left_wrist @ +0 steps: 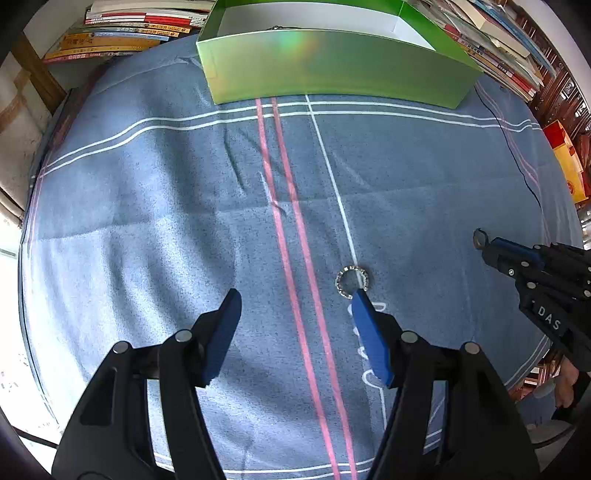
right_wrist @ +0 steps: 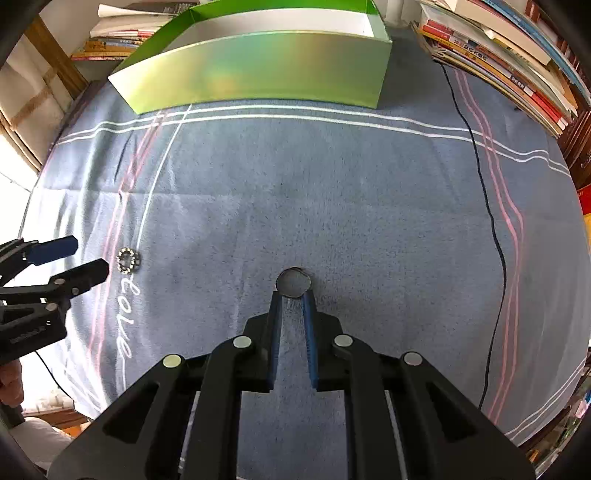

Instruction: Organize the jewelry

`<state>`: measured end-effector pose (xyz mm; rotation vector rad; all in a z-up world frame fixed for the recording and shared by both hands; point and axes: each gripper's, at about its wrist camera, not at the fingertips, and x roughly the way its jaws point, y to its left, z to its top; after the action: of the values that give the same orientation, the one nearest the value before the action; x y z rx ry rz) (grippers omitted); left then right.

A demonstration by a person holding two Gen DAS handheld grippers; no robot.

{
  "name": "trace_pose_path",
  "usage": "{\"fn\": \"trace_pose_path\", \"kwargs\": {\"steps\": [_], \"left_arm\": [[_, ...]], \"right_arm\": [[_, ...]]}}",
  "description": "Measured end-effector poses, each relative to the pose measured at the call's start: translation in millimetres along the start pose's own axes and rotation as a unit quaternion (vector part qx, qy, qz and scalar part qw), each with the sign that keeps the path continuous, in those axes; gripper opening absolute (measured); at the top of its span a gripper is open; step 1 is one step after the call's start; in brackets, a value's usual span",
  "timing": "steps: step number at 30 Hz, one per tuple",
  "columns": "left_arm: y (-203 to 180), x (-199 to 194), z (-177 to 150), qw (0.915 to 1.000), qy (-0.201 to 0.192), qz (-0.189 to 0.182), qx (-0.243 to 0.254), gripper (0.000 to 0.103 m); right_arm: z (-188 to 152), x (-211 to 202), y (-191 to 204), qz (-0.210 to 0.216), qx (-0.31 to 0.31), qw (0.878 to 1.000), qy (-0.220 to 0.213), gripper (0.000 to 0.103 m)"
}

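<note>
Your right gripper (right_wrist: 293, 295) sits low over the blue cloth (right_wrist: 369, 221), its blue-padded fingers (right_wrist: 275, 332) drawn close together and pinching the near edge of a thin dark ring (right_wrist: 293, 282). From the left camera you see that same gripper (left_wrist: 485, 247) at the right edge with the ring (left_wrist: 479, 238) held at its tip; whether the ring is touching the cloth or lifted clear of it is hard to tell.

Your left gripper (left_wrist: 295, 299) is spread wide, nothing between its fingers. Its right finger (left_wrist: 365, 325) has its tip just beside a beaded silver ring (left_wrist: 352, 282), which lies flat on the cloth over a white stripe; whether the tip touches it is unclear. In the right camera the left gripper (right_wrist: 86, 260) comes in from the left edge, jaws apart, with the beaded ring (right_wrist: 127, 260) just past its fingertips, near the white cursive lettering (right_wrist: 125, 317) on the cloth.

A thin black cable (right_wrist: 487, 221) runs across the cloth on the right side. Farther on, well apart from both rings, an open green box (left_wrist: 332, 62) with a white interior stands at the far edge of the cloth; a small metallic item (left_wrist: 276, 27) shows just above its near wall, too small to identify. Stacks of books (right_wrist: 517, 55) lie behind the box, on the left (left_wrist: 122, 33) and the right.
</note>
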<state>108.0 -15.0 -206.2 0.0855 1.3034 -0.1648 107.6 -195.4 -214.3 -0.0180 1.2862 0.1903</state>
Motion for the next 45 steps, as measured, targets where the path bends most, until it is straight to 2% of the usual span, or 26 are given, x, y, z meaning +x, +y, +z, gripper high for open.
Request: {"fn": "trace_pose_path", "kwargs": {"steps": [4,9,13,15,19,23,29,34,38,45], "left_arm": [[-7,-2,0,0.9997,0.0,-0.018,0.016,0.062],[-19,3,0,0.999,0.008,-0.028,0.035,0.051],[-21,11,0,0.9992,0.015,-0.021,0.03,0.048],[-18,13,1,0.9995,0.017,-0.014,0.02,0.042],[-6,12,1,0.9999,0.016,0.002,-0.001,0.042],[6,9,1,0.9997,0.018,-0.004,-0.018,0.043],[-10,6,3,0.9999,0.011,-0.011,0.007,0.056],[-26,12,12,0.9997,0.008,-0.005,0.02,0.056],[-33,19,16,0.9997,0.009,0.0,0.022,0.051],[-37,20,17,0.9997,0.007,0.006,0.024,0.049]], "right_arm": [[0,-3,1,-0.003,0.0,1.0,-0.001,0.02],[-2,-5,-1,-0.005,-0.001,1.0,-0.003,0.021],[-5,-6,-6,0.003,0.007,1.0,0.0,0.021],[-6,-5,-11,0.008,0.017,1.0,0.004,0.021],[-4,-5,-17,0.008,0.025,1.0,0.003,0.021],[-2,-6,-15,0.01,0.02,1.0,0.003,0.021],[0,-2,-6,0.008,0.002,1.0,0.006,0.021],[4,4,3,-0.006,-0.013,1.0,0.006,0.021],[7,7,8,-0.011,-0.024,1.0,0.006,0.021],[8,8,8,-0.015,-0.028,0.999,0.004,0.021]]}}
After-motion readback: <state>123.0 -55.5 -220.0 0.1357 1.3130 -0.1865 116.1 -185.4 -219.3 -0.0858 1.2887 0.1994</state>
